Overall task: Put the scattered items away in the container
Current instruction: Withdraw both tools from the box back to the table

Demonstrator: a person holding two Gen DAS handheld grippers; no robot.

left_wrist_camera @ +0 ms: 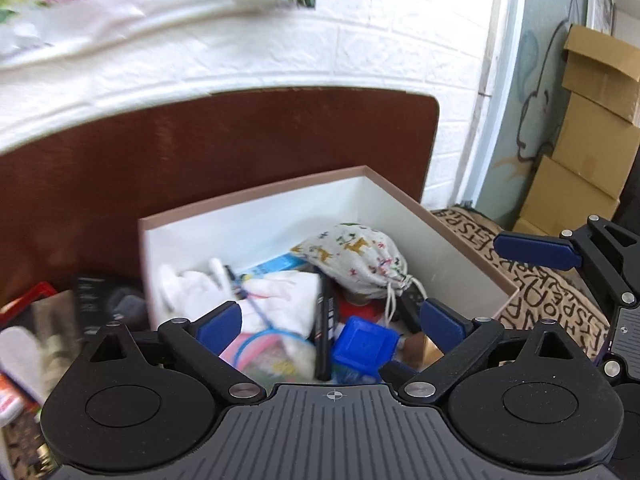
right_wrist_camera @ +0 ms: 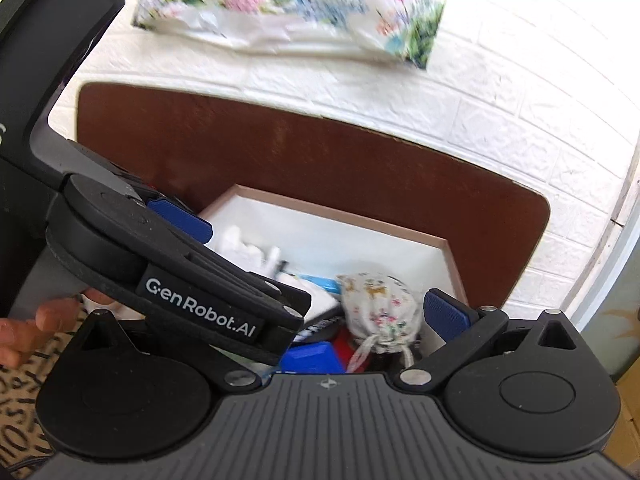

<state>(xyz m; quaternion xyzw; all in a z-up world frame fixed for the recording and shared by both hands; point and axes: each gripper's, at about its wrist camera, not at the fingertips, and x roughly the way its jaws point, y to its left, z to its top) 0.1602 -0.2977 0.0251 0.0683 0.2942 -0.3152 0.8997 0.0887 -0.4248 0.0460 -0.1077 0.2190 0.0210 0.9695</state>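
A pink-rimmed box point(left_wrist_camera: 256, 194) with white walls stands on the patterned cloth, seen also in the right wrist view point(right_wrist_camera: 332, 210). Inside lie a printed drawstring pouch point(left_wrist_camera: 356, 258) point(right_wrist_camera: 380, 300), a white cloth point(left_wrist_camera: 280, 300), a black pen point(left_wrist_camera: 326, 332), a blue square lid point(left_wrist_camera: 364, 346) and a pink item with a blue loop point(left_wrist_camera: 256, 346). My left gripper point(left_wrist_camera: 332, 322) hovers open over the box's near side, nothing between its pads. My right gripper point(right_wrist_camera: 320, 316) is open wide and empty beside it; its left finger is hidden behind the left gripper's body point(right_wrist_camera: 200, 308).
A brown board point(left_wrist_camera: 200, 152) leans on the white brick wall behind the box. Left of the box lie a black carton point(left_wrist_camera: 96, 292) and red-edged items point(left_wrist_camera: 36, 296). Cardboard boxes point(left_wrist_camera: 592, 128) are stacked at the right. A person's fingers point(right_wrist_camera: 24, 332) hold the left gripper.
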